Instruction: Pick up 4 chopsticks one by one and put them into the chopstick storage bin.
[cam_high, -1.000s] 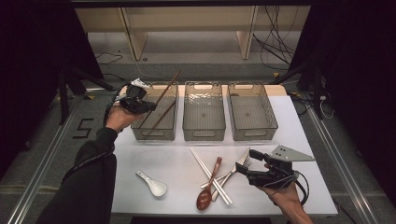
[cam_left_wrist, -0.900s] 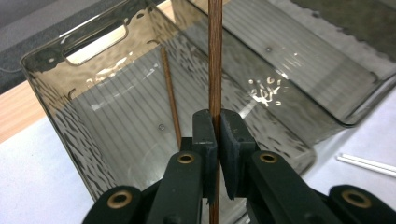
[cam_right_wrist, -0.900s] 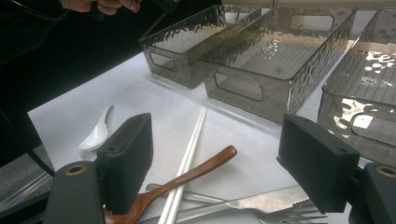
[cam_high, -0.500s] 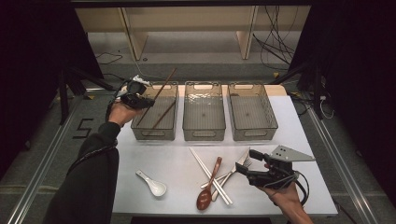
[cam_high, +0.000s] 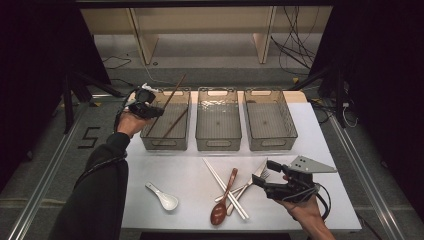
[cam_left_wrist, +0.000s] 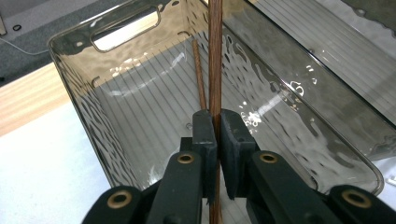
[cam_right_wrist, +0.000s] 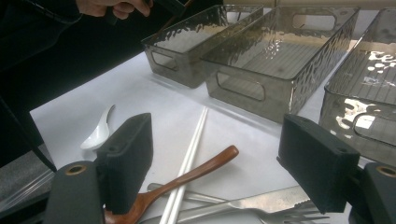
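My left gripper hovers over the far left corner of the left clear bin and is shut on a brown chopstick that slants up and to the right. In the left gripper view the pads clamp that brown chopstick above the bin. A second brown chopstick lies inside the bin. My right gripper rests low near the front right of the table. Its jaws stand wide open over a wooden spoon, white chopsticks and a metal knife.
Middle bin and right bin stand beside the left one on the white table. A white ceramic spoon lies front left. The crossed cutlery pile includes a fork. Behind the table there are shelf legs and cables on the floor.
The left hand has shifted only slightly over the bin's corner, still holding the brown chopstick. The right hand has kept still.
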